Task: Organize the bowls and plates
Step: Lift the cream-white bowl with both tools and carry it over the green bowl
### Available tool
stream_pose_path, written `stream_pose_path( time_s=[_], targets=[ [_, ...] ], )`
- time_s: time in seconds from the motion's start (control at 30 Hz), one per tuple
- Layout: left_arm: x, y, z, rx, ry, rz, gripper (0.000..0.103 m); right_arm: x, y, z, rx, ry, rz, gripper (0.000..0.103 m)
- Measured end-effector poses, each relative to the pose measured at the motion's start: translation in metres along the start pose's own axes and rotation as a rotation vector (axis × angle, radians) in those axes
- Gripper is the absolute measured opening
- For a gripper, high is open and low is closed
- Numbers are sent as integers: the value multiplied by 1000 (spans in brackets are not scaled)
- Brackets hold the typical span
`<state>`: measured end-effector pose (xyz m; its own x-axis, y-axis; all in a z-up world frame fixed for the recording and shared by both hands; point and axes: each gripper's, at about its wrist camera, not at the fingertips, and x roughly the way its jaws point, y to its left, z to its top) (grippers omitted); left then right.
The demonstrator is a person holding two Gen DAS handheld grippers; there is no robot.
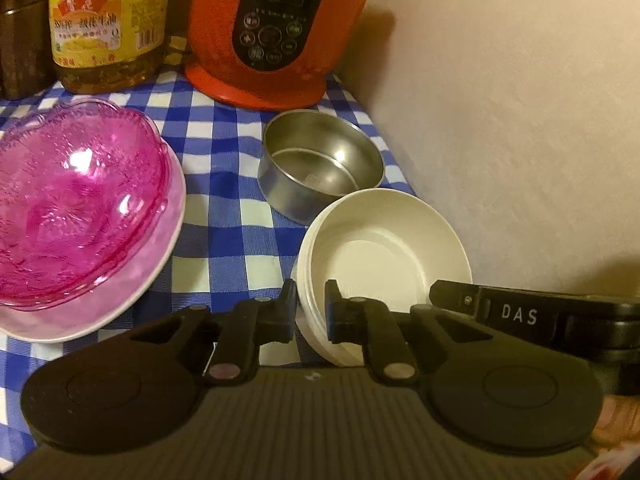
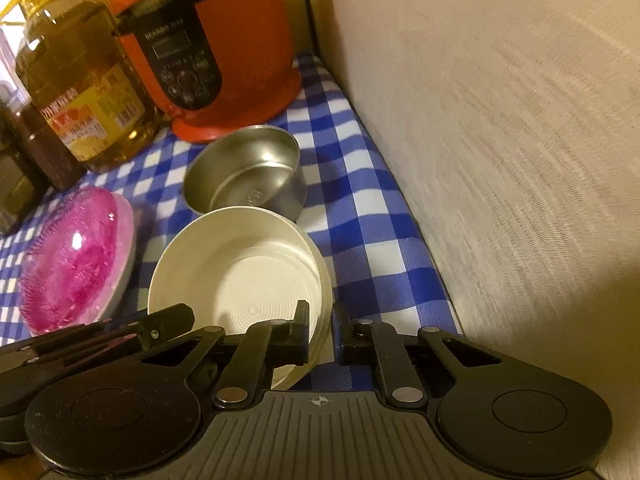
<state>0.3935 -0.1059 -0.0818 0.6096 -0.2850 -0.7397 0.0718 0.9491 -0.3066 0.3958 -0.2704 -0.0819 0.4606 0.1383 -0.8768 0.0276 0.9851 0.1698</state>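
**Both grippers on one white bowl**

The left gripper (image 1: 311, 312) pinches the near-left rim of the white bowl (image 1: 384, 248), one finger outside the wall, one inside. The right gripper (image 2: 323, 334) straddles the same bowl's opposite rim, its jaws narrowly apart with the wall between them; firm contact I cannot tell. The bowl tips up, empty, above the blue-checked cloth (image 1: 224, 216).

Count the dishes: one white bowl, one steel bowl (image 1: 320, 164) just behind it, also empty, and one pink glass bowl (image 1: 76, 204) nested in one white plate (image 1: 160, 272) off to the left. At the back stand one red cooker (image 1: 276, 28) and one oil bottle (image 1: 108, 20).
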Motion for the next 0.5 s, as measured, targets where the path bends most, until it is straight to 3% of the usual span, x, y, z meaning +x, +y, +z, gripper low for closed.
stream_pose_path(
  time_s=[0.5],
  targets=[
    [-102, -13, 1, 11, -109, -9, 12, -95, 30, -14, 14, -131, 43, 10]
  ],
)
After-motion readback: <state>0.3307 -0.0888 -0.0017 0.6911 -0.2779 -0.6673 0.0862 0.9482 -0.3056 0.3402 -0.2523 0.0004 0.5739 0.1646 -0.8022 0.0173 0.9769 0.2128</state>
